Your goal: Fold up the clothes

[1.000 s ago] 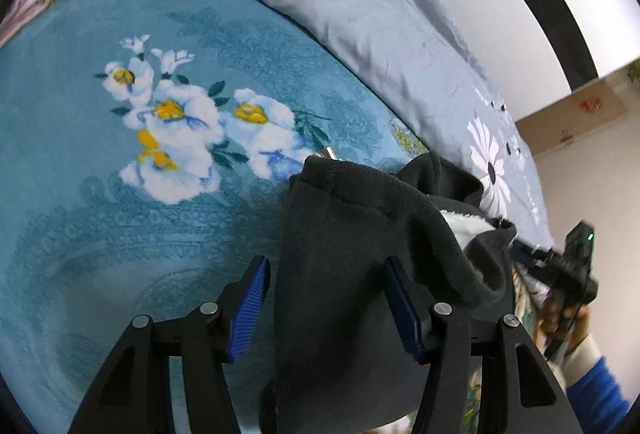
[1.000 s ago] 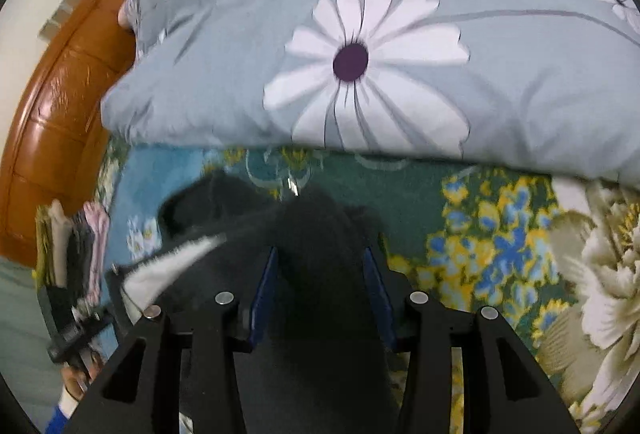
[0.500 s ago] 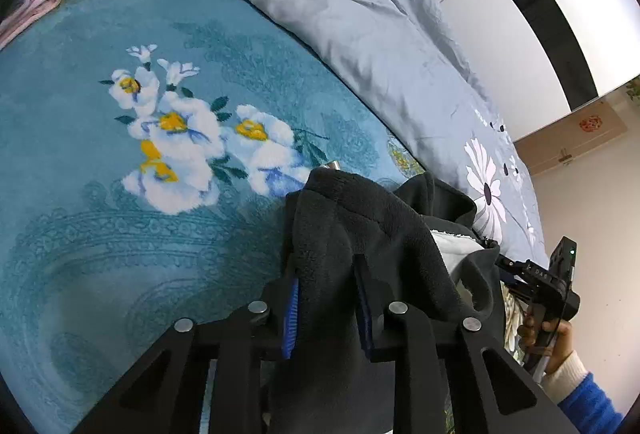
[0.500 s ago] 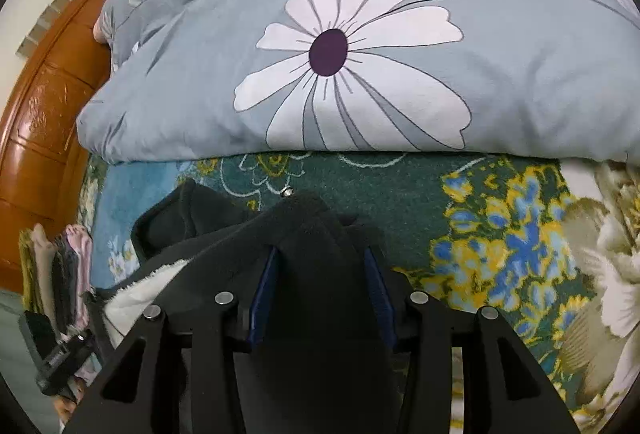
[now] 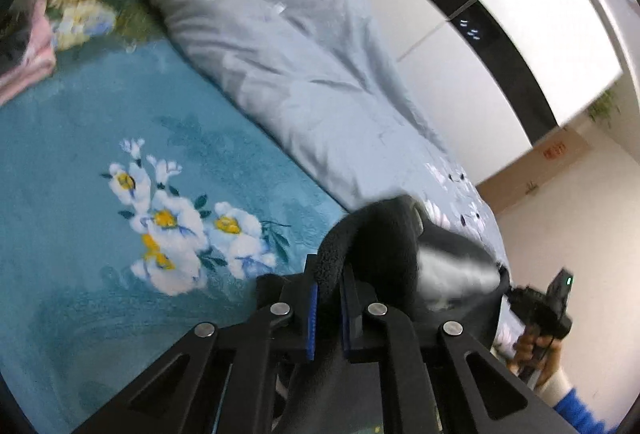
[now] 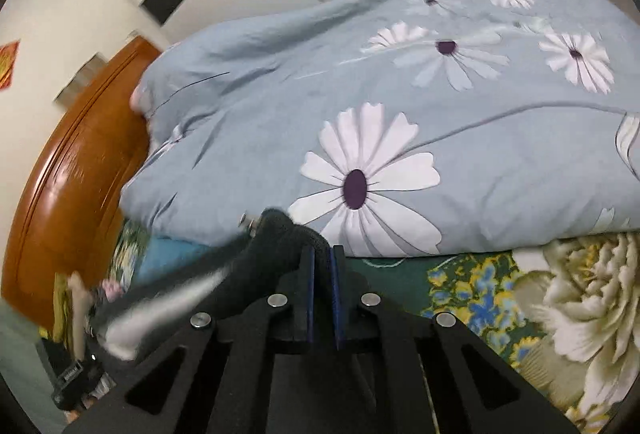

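A grey duvet (image 6: 400, 105) lies along a teal blanket (image 5: 80, 153) on the bed. Above the blanket, a dark fleece (image 5: 384, 234) hangs stretched between the left gripper (image 5: 328, 310) and right gripper (image 6: 321, 290), each clamped onto an edge.

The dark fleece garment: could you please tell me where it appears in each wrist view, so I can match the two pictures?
Left wrist view: the dark fleece garment is at lower centre, pinched in the left gripper.
Right wrist view: it is at lower centre-left, pinched in the right gripper.
Shared landmark: the grey-blue daisy duvet lies behind it in both.
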{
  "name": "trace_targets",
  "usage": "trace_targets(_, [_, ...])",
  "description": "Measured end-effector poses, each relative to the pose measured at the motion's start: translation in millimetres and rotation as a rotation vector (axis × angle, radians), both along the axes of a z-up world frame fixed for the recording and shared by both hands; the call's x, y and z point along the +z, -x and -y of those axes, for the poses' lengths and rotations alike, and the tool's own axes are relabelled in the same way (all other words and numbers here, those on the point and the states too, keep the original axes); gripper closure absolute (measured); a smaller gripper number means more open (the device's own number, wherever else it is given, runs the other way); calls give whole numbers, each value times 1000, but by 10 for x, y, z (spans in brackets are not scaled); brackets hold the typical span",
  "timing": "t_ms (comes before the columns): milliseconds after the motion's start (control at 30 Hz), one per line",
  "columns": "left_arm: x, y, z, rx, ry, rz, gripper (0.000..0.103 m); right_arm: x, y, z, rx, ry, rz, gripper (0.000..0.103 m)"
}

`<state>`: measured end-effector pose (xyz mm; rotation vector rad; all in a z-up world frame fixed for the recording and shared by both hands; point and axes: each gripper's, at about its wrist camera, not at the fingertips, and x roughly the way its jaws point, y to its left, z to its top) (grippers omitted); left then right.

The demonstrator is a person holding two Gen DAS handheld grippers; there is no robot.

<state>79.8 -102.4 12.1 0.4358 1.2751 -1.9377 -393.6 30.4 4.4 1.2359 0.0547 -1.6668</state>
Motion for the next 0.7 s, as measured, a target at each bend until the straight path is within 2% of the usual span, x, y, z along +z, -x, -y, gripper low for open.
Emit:
trace_targets(33, [-73, 44, 68, 4, -30, 32, 94, -87, -19, 55, 1, -37, -1, 96])
trace_targets(133, [-408, 261, 151, -4, -120, 213, 94, -356, -50, 161, -10, -141, 7, 96])
trace_targets(200, [-554, 251, 140, 3, -163, 246, 94, -508, -32, 164, -39, -186, 27, 96])
trace_targets(300, [-612, 104, 183, 54, -219, 138, 94, -630, 28, 131, -91, -210, 70, 96])
trace_targets(367, [-604, 91, 233, 63, -246, 94, 93, -630, 18, 136, -103, -219, 67, 95])
trace_targets(500, [-497, 245, 256, 20, -233, 152, 90, -505, -120, 184, -85, -242, -7, 91])
trace_targets(533, [-474, 267, 240, 10, -223, 166, 89, -443, -183, 198, -74, -246, -40, 84])
trace_targets(567, [-463, 245, 211, 7, -217, 175, 87, -374, -245, 216, -66, -243, -66, 69])
trace_targets(600, [-455, 208, 196, 18, -221, 185, 82, -305, -307, 235, -58, -240, -92, 64])
trace_targets(700, [-436, 12, 141, 108, -247, 157, 69, -107, -504, 291, -31, -230, -158, 59])
